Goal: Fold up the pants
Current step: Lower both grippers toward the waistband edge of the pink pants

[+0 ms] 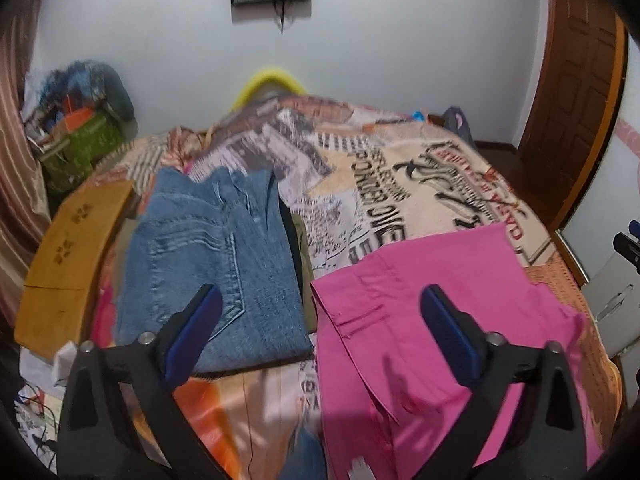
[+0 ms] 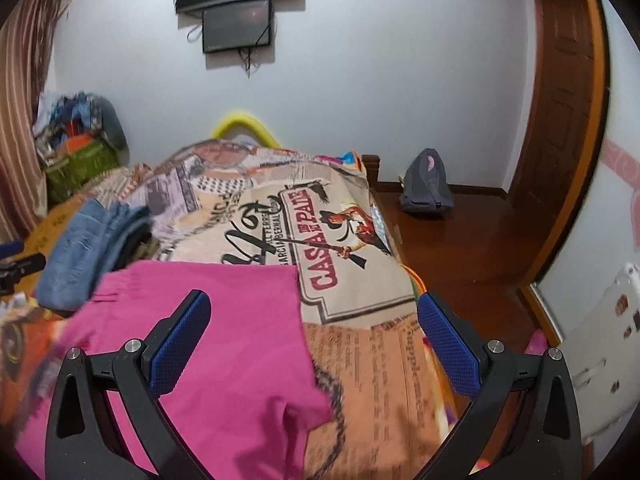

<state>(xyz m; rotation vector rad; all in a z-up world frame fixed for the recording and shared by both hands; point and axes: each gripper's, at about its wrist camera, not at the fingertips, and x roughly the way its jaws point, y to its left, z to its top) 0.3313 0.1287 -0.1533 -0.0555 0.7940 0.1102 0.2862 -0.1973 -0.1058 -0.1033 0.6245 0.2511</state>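
Pink pants [image 1: 432,320]: laid flat on printed bedspread [image 1: 400,184], near side of bed, rt of the jeans. Long axis runs from the cameras toward the far wall, tilted a bit rt; far edge is cut straight across. Seam lines w/ small loops seen near the left edge in left wrist view. Which end is the waist: can't be told.

Pants, right wrist view [image 2: 224,320]: seen lower-left, right edge lying on the bedspread print.

Left gripper [image 1: 320,316]: spread wide, nothing held; hung above the gap betw. jeans and pink pants. Blue pads [image 1: 448,336] are seen over the fabric; contact can't be judged.

Right gripper [image 2: 314,320]: spread wide, nothing held; left finger over pink fabric, right finger over the bed's edge.

Jeans [image 1: 216,256]: folded stack on bed, just left of pink pants, darker garments beneath.

Containers: green box [image 1: 80,152] in far left corner, heaped w/ mixed items, blurred. Cardboard box [image 1: 68,256] beside bed, flaps shut; contents not seen.

Bag [image 2: 426,188]: on floor by far wall.
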